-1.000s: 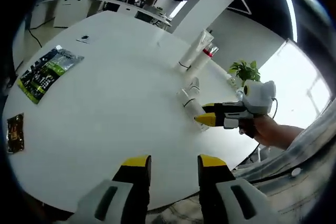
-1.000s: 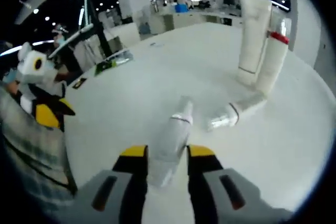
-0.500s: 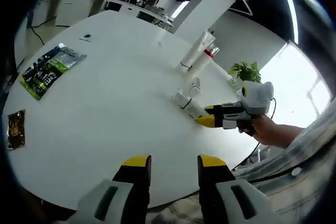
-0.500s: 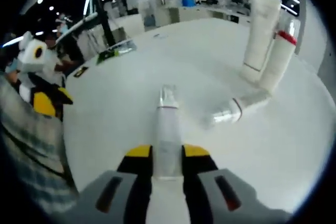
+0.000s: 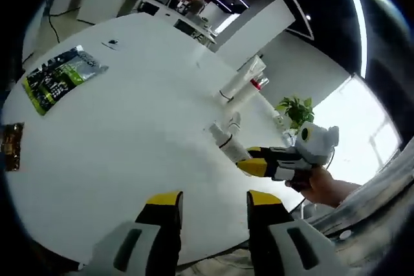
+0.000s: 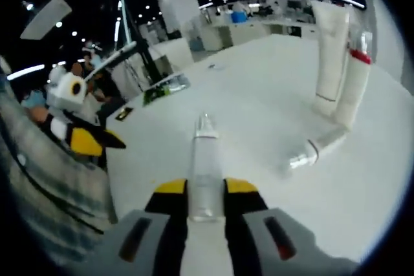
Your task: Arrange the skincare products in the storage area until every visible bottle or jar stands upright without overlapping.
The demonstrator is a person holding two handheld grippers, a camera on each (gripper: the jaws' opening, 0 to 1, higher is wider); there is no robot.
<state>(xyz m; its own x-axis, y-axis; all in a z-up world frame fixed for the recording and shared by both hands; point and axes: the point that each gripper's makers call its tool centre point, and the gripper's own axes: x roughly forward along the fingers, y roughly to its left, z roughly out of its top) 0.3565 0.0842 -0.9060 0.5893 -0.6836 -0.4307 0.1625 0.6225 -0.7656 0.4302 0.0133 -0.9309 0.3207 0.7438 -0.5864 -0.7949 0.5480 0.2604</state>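
Note:
My right gripper point(image 6: 205, 189) is shut on a slim white pump bottle point(image 6: 204, 156), which points forward along the jaws above the white table point(image 6: 259, 108). In the left gripper view the same gripper point(image 5: 246, 159) comes in from the right, holding that bottle point(image 5: 228, 147) low over the table. A second white bottle point(image 6: 321, 147) point(image 5: 231, 123) lies on its side just beyond. A tall white tube point(image 6: 333, 53) point(image 5: 240, 81) and a red-capped bottle point(image 6: 356, 88) point(image 5: 253, 87) stand upright together behind it. My left gripper point(image 5: 213, 201) is open near the table's edge, with nothing between its fingers.
A green snack packet point(image 5: 57, 81) and a small brown packet point(image 5: 10, 148) lie at the table's left side. A potted plant point(image 5: 294, 108) stands past the far edge. The left gripper point(image 6: 107, 141) and a person's checked sleeve point(image 6: 45, 192) sit left in the right gripper view.
My right gripper closed on the pump bottle and has raised it a little off the table. The lying bottle and the upright pair stay put. The left gripper stays open.

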